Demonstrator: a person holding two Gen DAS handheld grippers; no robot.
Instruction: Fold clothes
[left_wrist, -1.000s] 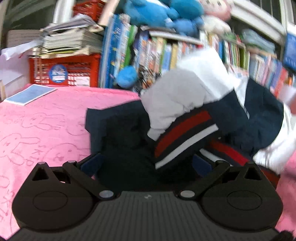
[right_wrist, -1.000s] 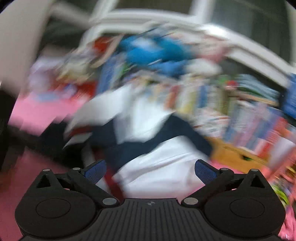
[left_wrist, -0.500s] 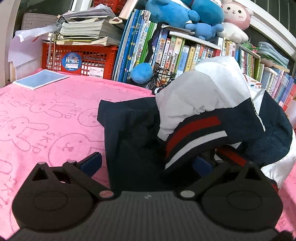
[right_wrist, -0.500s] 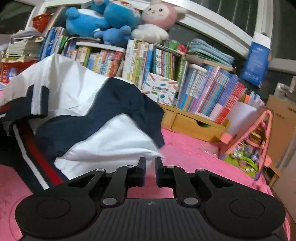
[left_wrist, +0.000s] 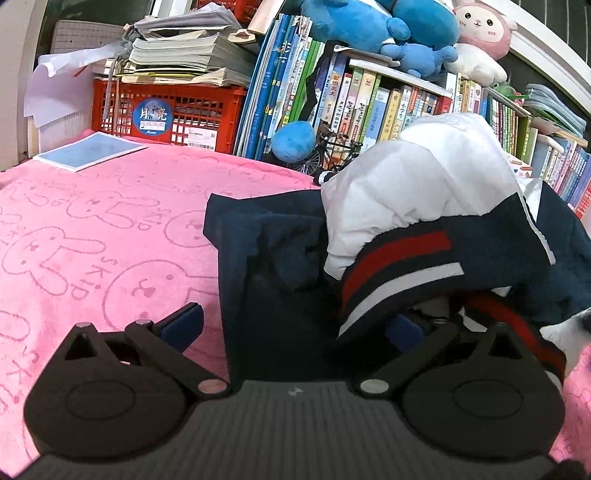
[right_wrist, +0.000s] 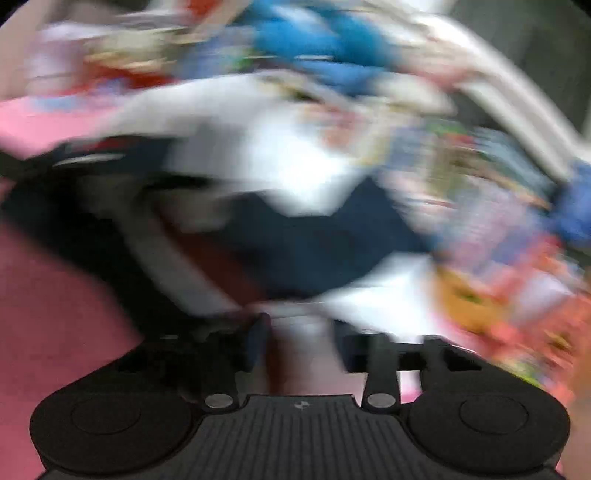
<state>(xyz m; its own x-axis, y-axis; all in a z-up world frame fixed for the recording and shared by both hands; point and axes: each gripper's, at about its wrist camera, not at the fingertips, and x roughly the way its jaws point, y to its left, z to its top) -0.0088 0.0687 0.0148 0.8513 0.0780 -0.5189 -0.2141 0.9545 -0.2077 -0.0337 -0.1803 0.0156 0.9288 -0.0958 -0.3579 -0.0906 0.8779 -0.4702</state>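
A navy and white jacket with red and white stripes lies crumpled on the pink rabbit-print blanket. My left gripper is open at the jacket's near edge. Its left finger rests over the blanket, its right finger is tucked under the striped hem, and navy cloth lies between them. The right wrist view is badly blurred. There my right gripper has its jaws drawn close with white cloth of the jacket running between them, so it looks shut on the fabric.
Behind the blanket stand a red crate under stacked papers, a long row of books and plush toys on top. A blue booklet lies at the blanket's far left. A toy bicycle stands behind the jacket.
My right gripper went from wide open to nearly closed at the jacket's white edge and has dipped; its view is blurred again. The left gripper stays open in nearly the same place.
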